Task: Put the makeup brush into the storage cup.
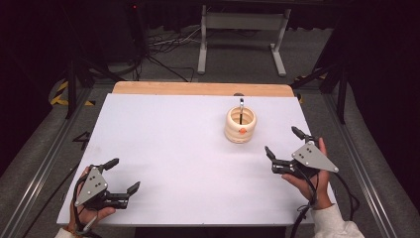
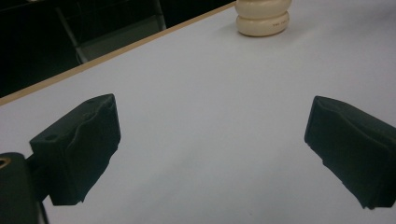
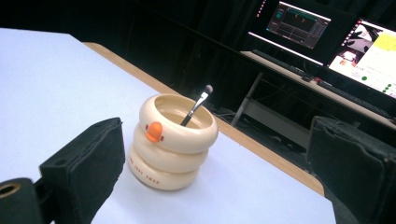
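Observation:
A cream ringed cup [image 1: 240,125] with an orange duck bill stands on the white table [image 1: 173,144], right of centre toward the back. A thin brush [image 1: 241,110] stands in it, its tip leaning over the rim. In the right gripper view the cup [image 3: 171,142] and brush [image 3: 196,105] sit just ahead of the jaws. My right gripper [image 1: 286,145] is open near the right front, short of the cup. My left gripper [image 1: 124,175] is open at the left front corner, holding nothing. The left gripper view catches the cup's base [image 2: 262,18] far off.
A wooden strip [image 1: 203,89] borders the table's far edge. Beyond it are a metal stand [image 1: 241,29] and cables on the floor. Monitors [image 3: 327,32] glow on a desk behind the table in the right gripper view.

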Tool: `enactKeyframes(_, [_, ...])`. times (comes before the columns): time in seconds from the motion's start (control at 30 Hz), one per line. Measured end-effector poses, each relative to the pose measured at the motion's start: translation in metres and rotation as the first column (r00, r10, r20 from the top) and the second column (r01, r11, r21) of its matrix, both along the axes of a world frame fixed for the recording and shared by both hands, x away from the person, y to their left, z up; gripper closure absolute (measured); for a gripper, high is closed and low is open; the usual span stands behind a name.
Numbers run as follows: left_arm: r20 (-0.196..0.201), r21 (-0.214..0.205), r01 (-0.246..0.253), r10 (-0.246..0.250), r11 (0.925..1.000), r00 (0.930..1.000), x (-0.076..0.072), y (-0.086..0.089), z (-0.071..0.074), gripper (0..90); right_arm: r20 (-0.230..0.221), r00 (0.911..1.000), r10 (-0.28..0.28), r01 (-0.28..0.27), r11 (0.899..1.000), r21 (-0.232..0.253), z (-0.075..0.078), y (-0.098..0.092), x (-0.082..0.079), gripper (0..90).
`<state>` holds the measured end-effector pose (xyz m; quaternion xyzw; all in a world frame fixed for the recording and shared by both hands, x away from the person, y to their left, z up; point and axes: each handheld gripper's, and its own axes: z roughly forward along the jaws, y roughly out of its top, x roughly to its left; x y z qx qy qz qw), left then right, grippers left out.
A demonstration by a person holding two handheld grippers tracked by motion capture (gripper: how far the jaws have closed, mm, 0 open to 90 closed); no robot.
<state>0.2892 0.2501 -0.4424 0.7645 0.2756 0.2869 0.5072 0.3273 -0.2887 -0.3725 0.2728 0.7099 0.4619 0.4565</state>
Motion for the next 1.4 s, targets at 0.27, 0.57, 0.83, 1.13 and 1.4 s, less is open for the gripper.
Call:
enactKeyframes(0.27, [-0.001, 0.001, 0.003, -0.003, 1.0, 1.0, 0.0, 0.0, 0.0, 4.4, -0.008, 0.9999, -0.006, 0.006, 1.0, -0.018, -0.007, -0.004, -0.006, 5.5])
enactKeyframes(0.57, [-0.002, 0.003, 0.004, -0.004, 1.0, 1.0, 0.0, 0.0, 0.0, 4.4, -0.026, 0.9996, -0.005, 0.004, 0.999, -0.048, -0.017, -0.008, -0.012, 5.8])
enactKeyframes(0.83, [0.0, 0.009, 0.008, -0.008, 0.9999, 1.0, -0.001, -0.001, 0.0, 4.4, -0.026, 0.9996, -0.007, 0.005, 0.997, -0.075, -0.026, -0.013, -0.015, 5.8])
enactKeyframes(1.13, [-0.003, 0.007, 0.01, -0.01, 0.9999, 0.9999, 0.0, -0.001, -0.001, 4.4, -0.045, 0.9989, -0.013, 0.009, 0.996, -0.087, -0.036, -0.018, -0.018, 5.6])
enactKeyframes(1.4, [-0.003, 0.02, 0.01, -0.01, 0.9997, 0.9999, 0.0, -0.002, -0.001, 4.4, -0.062, 0.9981, 0.001, -0.005, 0.997, -0.073, -0.046, -0.027, -0.025, 4.9])
